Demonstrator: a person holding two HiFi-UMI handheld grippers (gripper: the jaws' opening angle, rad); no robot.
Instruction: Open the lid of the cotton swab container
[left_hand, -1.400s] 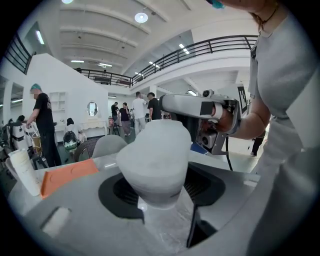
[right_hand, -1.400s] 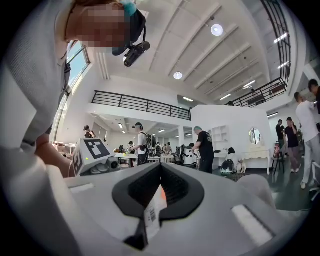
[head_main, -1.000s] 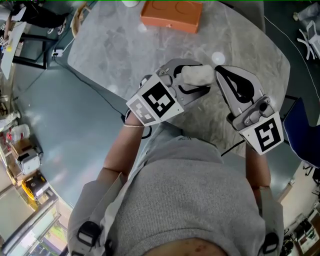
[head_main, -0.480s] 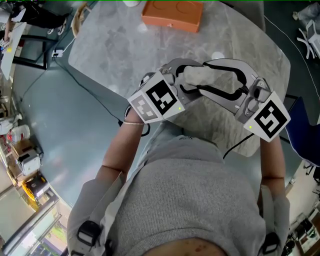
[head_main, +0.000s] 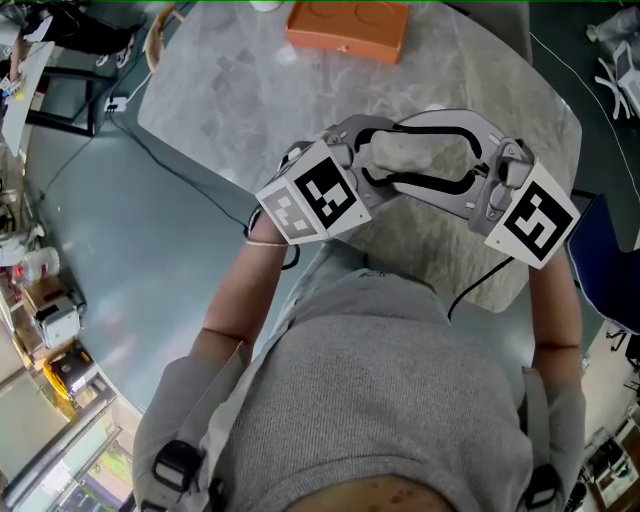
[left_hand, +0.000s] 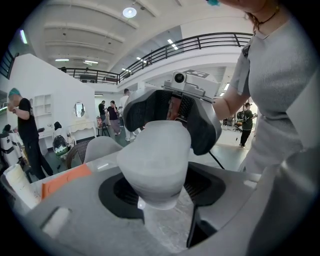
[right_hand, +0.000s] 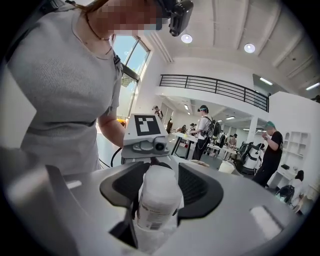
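The cotton swab container (head_main: 410, 150), a white translucent cylinder, is held level above the table's near edge. My left gripper (head_main: 385, 155) is shut on one end of it, and in the left gripper view the container (left_hand: 155, 160) fills the space between the pads. My right gripper (head_main: 432, 152) faces it from the right. Its jaws are opening with the container's other end (right_hand: 157, 197) between them, and a gap shows at the right pad. In the right gripper view the left gripper's marker cube (right_hand: 145, 131) stands just behind the container.
An orange box (head_main: 345, 28) lies at the far side of the grey marble table (head_main: 230, 100). A small white disc (head_main: 436, 115) lies on the table past the grippers. A cable runs over the floor at the left. Several people stand in the hall behind.
The right gripper was shut beside the container. It has swung round to face the left gripper and its jaws have spread around the container's right end. The left gripper has kept still.
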